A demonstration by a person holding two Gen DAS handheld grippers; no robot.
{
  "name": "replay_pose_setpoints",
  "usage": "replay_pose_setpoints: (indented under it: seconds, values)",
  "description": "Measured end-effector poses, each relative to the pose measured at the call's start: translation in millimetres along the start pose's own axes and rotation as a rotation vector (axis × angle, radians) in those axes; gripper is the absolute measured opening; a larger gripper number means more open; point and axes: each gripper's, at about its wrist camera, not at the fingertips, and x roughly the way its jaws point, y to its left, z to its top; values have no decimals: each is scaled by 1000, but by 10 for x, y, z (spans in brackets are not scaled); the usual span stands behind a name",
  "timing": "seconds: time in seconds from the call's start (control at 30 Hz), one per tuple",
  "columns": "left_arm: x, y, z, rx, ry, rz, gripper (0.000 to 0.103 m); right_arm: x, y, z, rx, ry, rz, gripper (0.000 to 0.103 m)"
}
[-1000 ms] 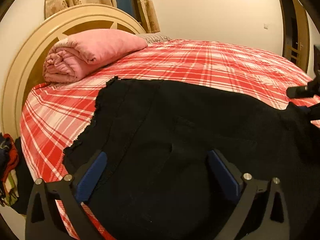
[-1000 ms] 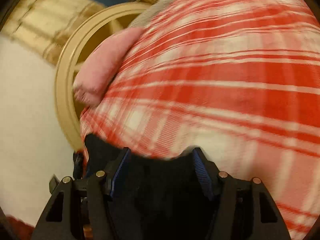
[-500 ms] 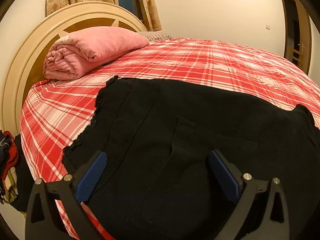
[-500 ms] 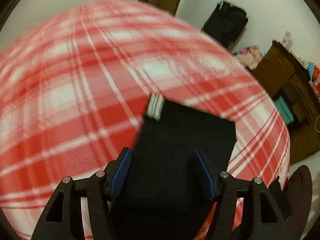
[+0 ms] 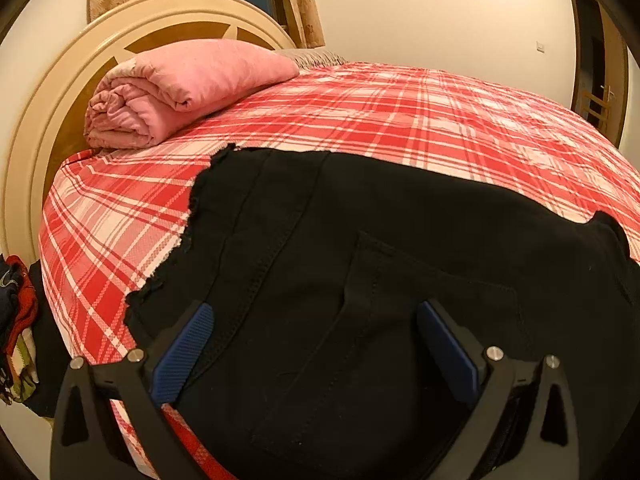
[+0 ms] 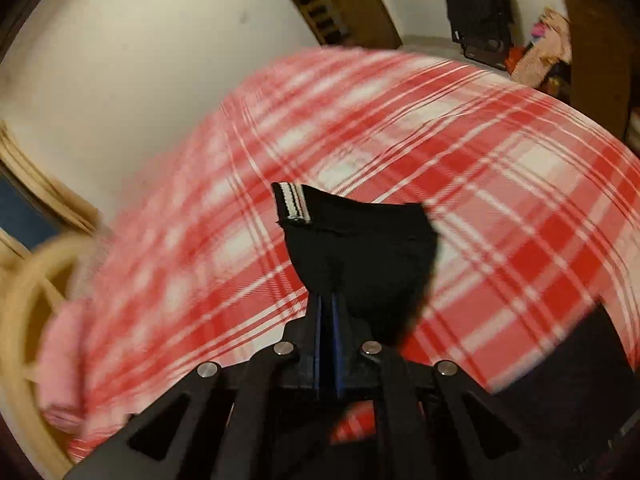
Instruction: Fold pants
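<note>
Right gripper (image 6: 327,300) clamped on black pants (image 6: 360,248) hem, apparently lifted; left gripper (image 5: 316,344) spread wide over pants, near bed (image 5: 400,120) edge.

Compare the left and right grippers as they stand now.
The left gripper has its jaws wide apart over the flat pants; the right gripper has its jaws closed on a bunch of black cloth. The left view is sharp, the right view blurred. Both have blue pads and black frames.

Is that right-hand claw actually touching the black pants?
Touching. The right wrist view shows the right gripper with jaws closed on a fold of the black pants.
</note>
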Motion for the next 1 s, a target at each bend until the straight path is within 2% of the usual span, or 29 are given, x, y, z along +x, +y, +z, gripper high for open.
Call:
replay_pose_setpoints:
  seconds: [0.13,0.23,0.37,0.53,0.67,0.77,0.83,0.9,0.93,0.97,1.0]
  values:
    - [10,9,14,5,11,-12,103,-581,-431,-263,75,-86,61,5]
    - [21,17,27,8,18,-24,103,-818,-776,-490,122,-114,54,5]
    - [30,12,47,14,27,-30,103,-916,-1229,-776,213,-87,43,5]
    - [41,12,70,30,39,-40,103,-942,-1455,-1018,235,-45,-1,5]
    - [49,7,90,44,42,-44,103,-955,-1579,-1048,214,29,-51,5]
    - [38,-11,133,63,56,-38,103,-1184,-1626,-945,187,16,-114,5]
    - [-12,-44,170,88,63,-29,103,-1411,-1629,-824,154,-46,-183,8]
    - [-118,-108,211,111,45,-40,103,-1531,-1552,-649,62,-109,-245,35]
    - [-190,-160,233,123,27,-56,103,-1517,-1495,-536,-2,-127,-261,77]
    - [-275,-239,257,139,5,-77,103,-1459,-1460,-443,-46,-125,-242,98]
    - [-356,-321,275,154,-15,-98,103,-1369,-1440,-351,-88,-113,-207,97]
